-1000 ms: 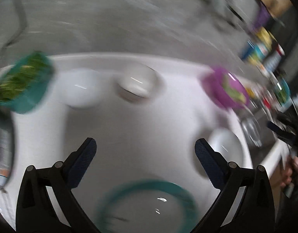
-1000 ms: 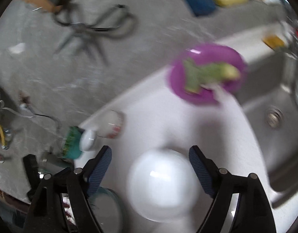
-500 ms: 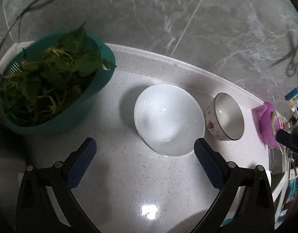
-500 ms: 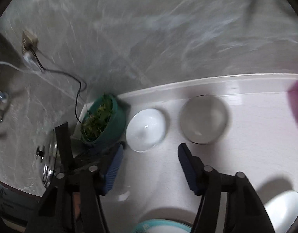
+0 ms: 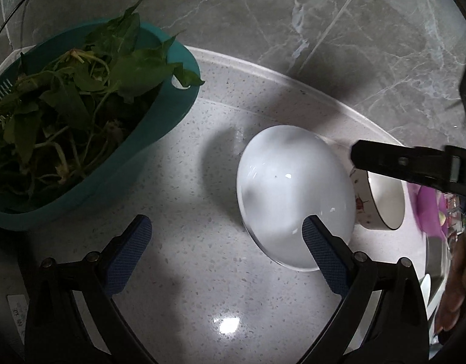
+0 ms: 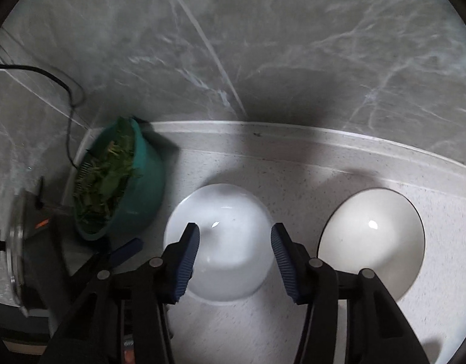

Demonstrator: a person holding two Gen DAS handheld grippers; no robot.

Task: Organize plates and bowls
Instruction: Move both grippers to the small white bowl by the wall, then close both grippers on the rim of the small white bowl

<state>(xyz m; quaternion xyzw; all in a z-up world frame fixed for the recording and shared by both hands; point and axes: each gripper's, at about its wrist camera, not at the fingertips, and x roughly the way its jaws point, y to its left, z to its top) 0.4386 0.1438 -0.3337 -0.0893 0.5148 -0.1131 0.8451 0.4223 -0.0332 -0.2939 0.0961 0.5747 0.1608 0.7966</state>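
On the speckled white counter [image 6: 293, 327], backed by a grey marbled wall [image 5: 339, 30], a plain white bowl [image 6: 222, 242] sits upright with a cream bowl with a dark rim [image 6: 371, 244] just beside it on the right, the two close but with a strip of counter showing between them in the right wrist view. The right gripper [image 6: 235, 250] hangs over the white bowl with its blue pads [image 6: 187, 268] above the bowl's hollow; its jaws are closing, yet the pads press on nothing and no rim lies between them. The left gripper [image 5: 227, 254] stands spread wide above bare counter, released, its right pad [image 5: 322, 262] overlapping the near edge of the white bowl [image 5: 293, 197] in the left wrist view, though whether it touches cannot be told. To the left a teal colander [image 5: 160, 121] full of leafy greens [image 5: 66, 106] rests near the wall, well apart from the bowls. Far right in the left wrist view, a purple dish [image 5: 428, 209] shows past the cream bowl [image 5: 383, 200], partly hidden by the right gripper's black arm [image 5: 415, 166]
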